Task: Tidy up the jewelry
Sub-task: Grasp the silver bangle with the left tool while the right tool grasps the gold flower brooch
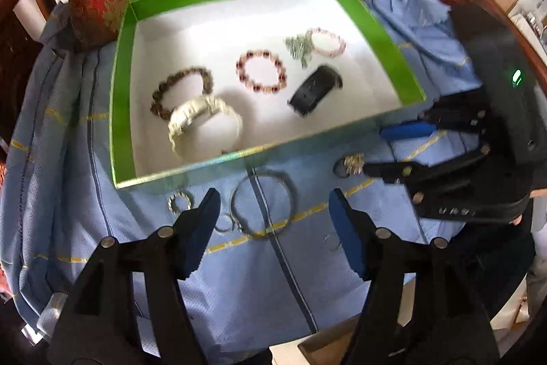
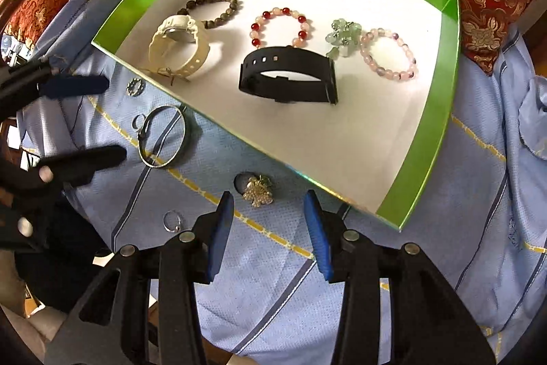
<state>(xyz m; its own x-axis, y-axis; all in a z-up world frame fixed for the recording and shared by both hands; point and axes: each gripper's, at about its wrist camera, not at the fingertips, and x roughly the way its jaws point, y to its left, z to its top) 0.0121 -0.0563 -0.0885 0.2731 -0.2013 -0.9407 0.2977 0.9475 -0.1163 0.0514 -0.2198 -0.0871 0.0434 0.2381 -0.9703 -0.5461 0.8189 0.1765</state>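
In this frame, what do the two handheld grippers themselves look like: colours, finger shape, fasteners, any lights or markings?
Both match: the left gripper and right gripper have matte black, triangulated plastic arms with cut-out slots and round silver pivot fasteners. Each finger ends in a flat, tapered blue pad. In the left wrist view, the right gripper's bulky black body carries a lit green indicator light. No cables or sleeves show.

One box (image 2: 441, 98); three bead bracelets (image 2: 282, 26); two watches (image 2: 290, 74); one bangle (image 2: 163, 135); one brooch (image 2: 258, 190); three small rings (image 2: 135, 87).
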